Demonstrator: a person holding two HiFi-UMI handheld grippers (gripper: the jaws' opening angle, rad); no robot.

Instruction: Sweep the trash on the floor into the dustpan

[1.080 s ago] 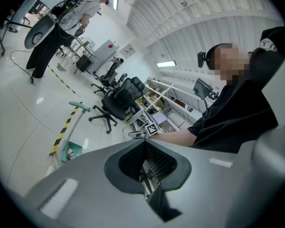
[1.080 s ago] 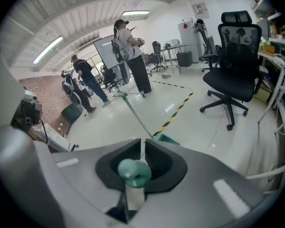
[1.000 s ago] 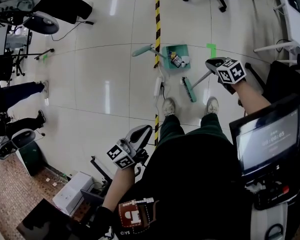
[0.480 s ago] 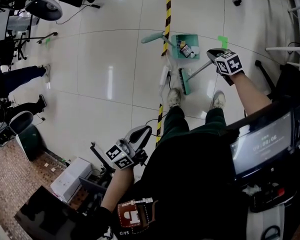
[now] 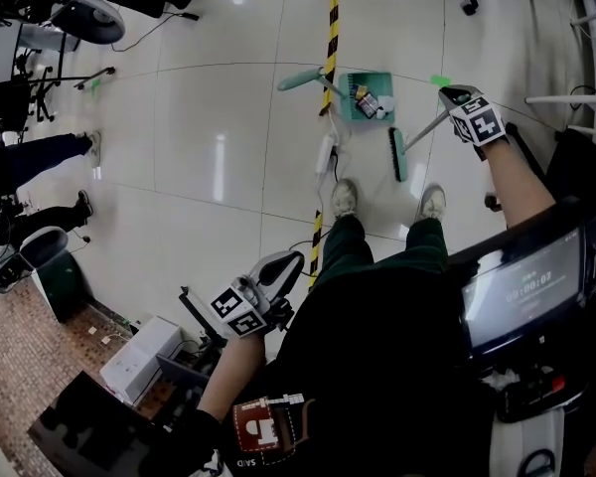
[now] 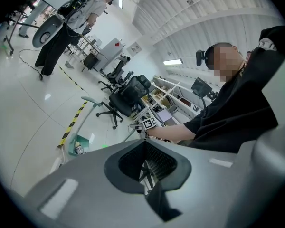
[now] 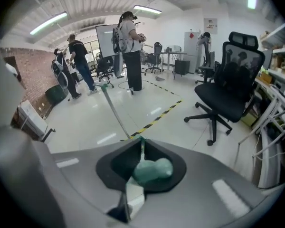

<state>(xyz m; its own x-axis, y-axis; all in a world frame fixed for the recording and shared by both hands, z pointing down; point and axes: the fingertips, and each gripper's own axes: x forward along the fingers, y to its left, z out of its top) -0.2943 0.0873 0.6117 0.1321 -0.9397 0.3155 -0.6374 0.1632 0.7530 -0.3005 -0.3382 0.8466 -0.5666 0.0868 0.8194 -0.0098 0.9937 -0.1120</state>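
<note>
In the head view a green dustpan [image 5: 356, 100] stands on the white floor with pieces of trash [image 5: 368, 102] inside it; its long handle [image 5: 303, 78] leans up to the left. The broom's head [image 5: 397, 154] rests on the floor below and right of the pan. The broom's stick runs up to my right gripper [image 5: 459, 99], which is shut on its green grip [image 7: 152, 170]. My left gripper [image 5: 278, 271] hangs low by my left side, shut and empty. From the left gripper view [image 6: 145, 144] the dustpan [image 6: 80, 144] shows far off.
A yellow-black tape line [image 5: 329, 28] runs past the dustpan. A white power strip [image 5: 324, 154] with cable lies left of the broom. My shoes [image 5: 345, 197] stand just behind. An office chair [image 7: 228, 89] is at right; people [image 7: 130, 46] stand farther off.
The right gripper has swung to the right, and the broom head has slid right along the floor, away from below the dustpan. The left gripper has stayed put.
</note>
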